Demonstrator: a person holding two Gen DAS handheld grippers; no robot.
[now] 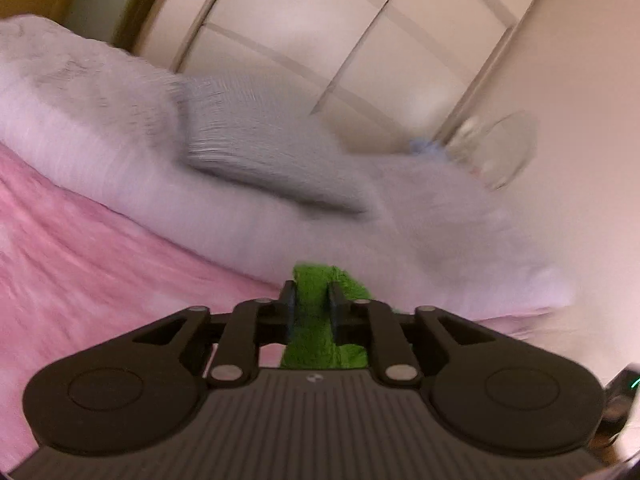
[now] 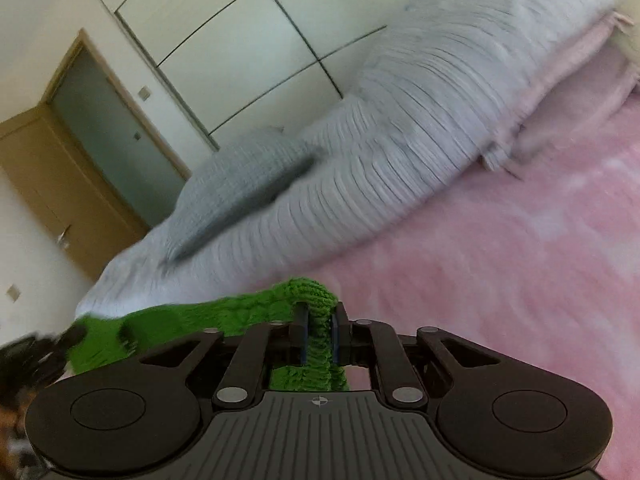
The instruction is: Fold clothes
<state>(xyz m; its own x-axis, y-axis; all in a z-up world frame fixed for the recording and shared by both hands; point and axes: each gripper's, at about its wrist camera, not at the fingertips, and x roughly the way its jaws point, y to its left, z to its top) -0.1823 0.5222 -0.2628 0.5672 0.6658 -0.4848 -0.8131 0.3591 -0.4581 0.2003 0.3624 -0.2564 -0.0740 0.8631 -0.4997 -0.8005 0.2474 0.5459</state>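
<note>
Over the pink bed (image 2: 500,280), both tools (image 1: 312,304) (image 2: 319,326) pinch green knit (image 2: 224,316).

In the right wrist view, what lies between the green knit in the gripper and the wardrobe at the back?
Pink bedspread, then a grey ribbed pillow with a smaller grey pillow beside it, before the wardrobe. The right gripper is shut on the green knit.

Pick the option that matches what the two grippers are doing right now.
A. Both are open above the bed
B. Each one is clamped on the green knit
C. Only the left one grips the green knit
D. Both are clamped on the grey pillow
B: the left gripper has green knit pinched between its fingers, and the right gripper pinches the same green knit, which stretches away to its left above the pink bedspread.
</note>
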